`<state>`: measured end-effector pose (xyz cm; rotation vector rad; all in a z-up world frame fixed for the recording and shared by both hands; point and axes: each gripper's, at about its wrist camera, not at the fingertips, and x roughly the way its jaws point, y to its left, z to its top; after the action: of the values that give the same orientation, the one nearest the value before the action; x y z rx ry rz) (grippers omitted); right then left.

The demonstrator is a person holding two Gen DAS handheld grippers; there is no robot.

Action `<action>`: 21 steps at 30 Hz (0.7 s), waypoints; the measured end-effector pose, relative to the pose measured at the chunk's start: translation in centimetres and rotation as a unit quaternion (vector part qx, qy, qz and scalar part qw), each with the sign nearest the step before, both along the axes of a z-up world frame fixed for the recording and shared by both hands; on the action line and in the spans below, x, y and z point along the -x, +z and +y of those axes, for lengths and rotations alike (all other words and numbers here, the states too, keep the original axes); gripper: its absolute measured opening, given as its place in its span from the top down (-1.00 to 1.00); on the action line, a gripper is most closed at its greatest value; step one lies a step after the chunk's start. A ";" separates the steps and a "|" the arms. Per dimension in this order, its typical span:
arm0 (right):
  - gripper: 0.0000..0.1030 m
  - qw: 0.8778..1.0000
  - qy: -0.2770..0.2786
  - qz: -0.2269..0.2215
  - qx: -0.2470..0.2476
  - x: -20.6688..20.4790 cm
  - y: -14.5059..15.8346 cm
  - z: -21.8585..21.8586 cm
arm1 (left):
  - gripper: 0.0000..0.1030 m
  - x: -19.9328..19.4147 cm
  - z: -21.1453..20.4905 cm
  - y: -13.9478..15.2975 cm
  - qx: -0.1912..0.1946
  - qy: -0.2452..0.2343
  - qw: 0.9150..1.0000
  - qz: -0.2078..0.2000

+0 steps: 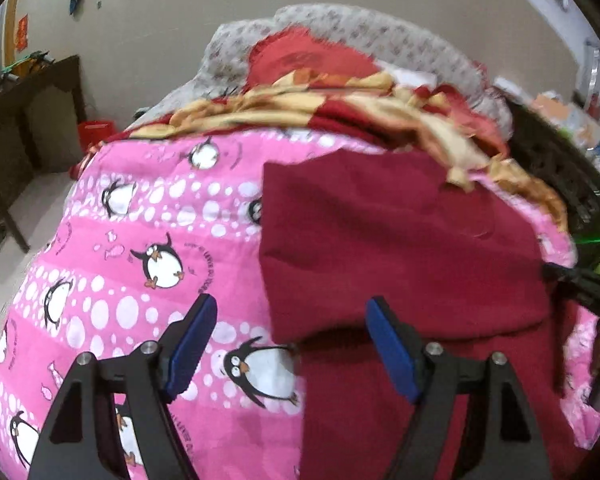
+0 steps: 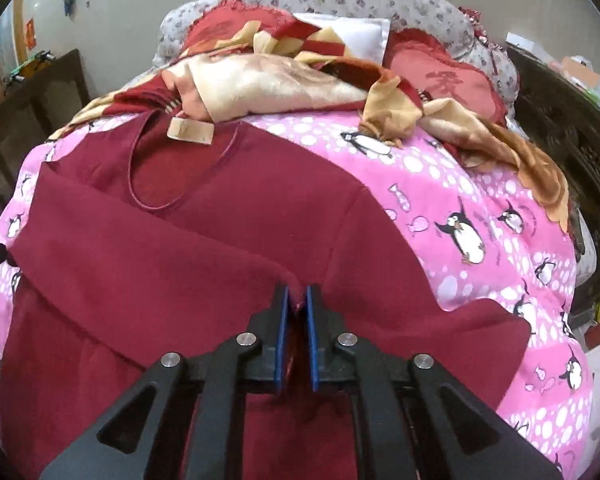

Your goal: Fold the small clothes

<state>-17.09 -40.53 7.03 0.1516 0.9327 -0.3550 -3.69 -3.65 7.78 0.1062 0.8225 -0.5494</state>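
Both grippers tilt down over the bed. Right gripper (image 2: 297,300) is clamped on a fold of the one maroon garment (image 2: 204,248), which lies spread across the pink penguin quilt (image 2: 480,200), neckline toward the pillows. Left gripper (image 1: 292,320) hangs with jaws apart, empty, over the garment's edge.

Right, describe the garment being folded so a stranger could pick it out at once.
Start at the pink penguin-print quilt covering the bed. Spread flat across it lies the maroon top, its round neckline facing the pillows, with the right gripper pinching its fabric. Unlike the red-and-gold blanket bunched behind, it is plain, without any pattern.
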 end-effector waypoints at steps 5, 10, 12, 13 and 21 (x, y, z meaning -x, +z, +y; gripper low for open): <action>0.15 1.000 -0.021 -0.004 0.001 1.0 1.1 -0.3 | -0.58 -0.2 0.6 1.0 -0.006 0.006 1.000 -0.013; -0.03 0.995 0.003 -0.061 -0.084 1.1 2.4 1.1 | -0.58 -2.3 -1.8 -1.1 -0.012 0.012 1.000 0.013; -0.03 0.996 0.018 -0.037 -0.081 -0.1 1.1 1.6 | -0.58 -2.9 -3.1 -3.1 -0.035 0.009 0.999 0.033; -0.03 0.998 0.012 -0.021 -0.055 -0.6 0.3 1.6 | -0.58 -3.2 -3.5 -4.2 -0.052 0.013 0.998 0.044; 0.28 0.997 -0.026 -0.022 -0.067 0.8 -0.1 -0.4 | -0.64 -3.0 -3.7 -5.6 -0.062 0.017 0.997 0.051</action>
<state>-17.90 -40.97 6.97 0.3060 0.9107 -0.3364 -0.67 -7.31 2.22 0.1792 0.9556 -0.4737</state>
